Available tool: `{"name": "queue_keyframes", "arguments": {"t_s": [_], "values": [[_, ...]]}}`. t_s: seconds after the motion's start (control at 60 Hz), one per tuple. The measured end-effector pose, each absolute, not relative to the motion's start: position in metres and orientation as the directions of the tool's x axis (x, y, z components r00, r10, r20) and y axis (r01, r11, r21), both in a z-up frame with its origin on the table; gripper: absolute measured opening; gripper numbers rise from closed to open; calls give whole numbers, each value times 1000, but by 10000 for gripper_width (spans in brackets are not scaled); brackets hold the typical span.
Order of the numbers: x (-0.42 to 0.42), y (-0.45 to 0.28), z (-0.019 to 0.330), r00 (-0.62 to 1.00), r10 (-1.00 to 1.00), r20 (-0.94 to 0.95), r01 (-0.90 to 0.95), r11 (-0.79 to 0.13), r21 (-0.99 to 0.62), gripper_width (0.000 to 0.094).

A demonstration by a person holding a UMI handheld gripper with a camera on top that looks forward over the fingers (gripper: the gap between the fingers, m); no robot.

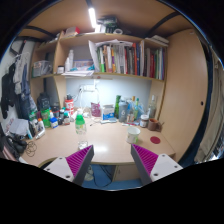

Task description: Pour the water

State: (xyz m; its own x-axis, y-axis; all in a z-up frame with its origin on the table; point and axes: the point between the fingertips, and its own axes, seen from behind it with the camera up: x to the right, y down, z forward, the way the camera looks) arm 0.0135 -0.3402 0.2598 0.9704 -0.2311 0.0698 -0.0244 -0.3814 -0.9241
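My gripper (113, 161) is open and empty, its two magenta pads (79, 158) wide apart above the front edge of a light wooden desk (105, 142). Far beyond the fingers, along the back of the desk, stand several bottles and cups: a clear bottle with a green cap (80, 123) at the left, a green bottle (116, 106) near the middle, a clear plastic bottle (136, 109) to its right, and a pale cup (133, 132) closest to the right finger. Nothing is between the fingers.
A bookshelf (115, 74) full of books hangs over the desk. More bottles and jars (45, 118) crowd the desk's left side. A wooden side panel (186, 95) stands at the right. Below the desk edge, between the fingers, lies something blue (100, 174).
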Motion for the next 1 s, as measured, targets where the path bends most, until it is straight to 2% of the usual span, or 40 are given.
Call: {"name": "queue_keyframes", "arguments": {"t_s": [0.217,0.367,0.517,0.633,0.75,0.883,0.917,0.983,1.0], "values": [[19,-306,234,979,-201,44,-29,-348,-937,833],[-2,-260,193,991,-132,-23,-64,-318,-946,834],[-40,-190,152,997,-44,-66,-77,-305,-949,835],[-79,-123,128,997,36,-62,-51,-261,-964,838],[-98,-62,101,998,40,-44,-32,-255,-966,831],[-104,-12,89,999,7,-51,-48,-233,-971,826],[-105,-3,87,999,6,-52,-49,-225,-973,807],[-100,8,81,999,-13,-40,-42,-227,-973,501],[-97,9,80,999,-26,-37,-42,-229,-973,508]]}}
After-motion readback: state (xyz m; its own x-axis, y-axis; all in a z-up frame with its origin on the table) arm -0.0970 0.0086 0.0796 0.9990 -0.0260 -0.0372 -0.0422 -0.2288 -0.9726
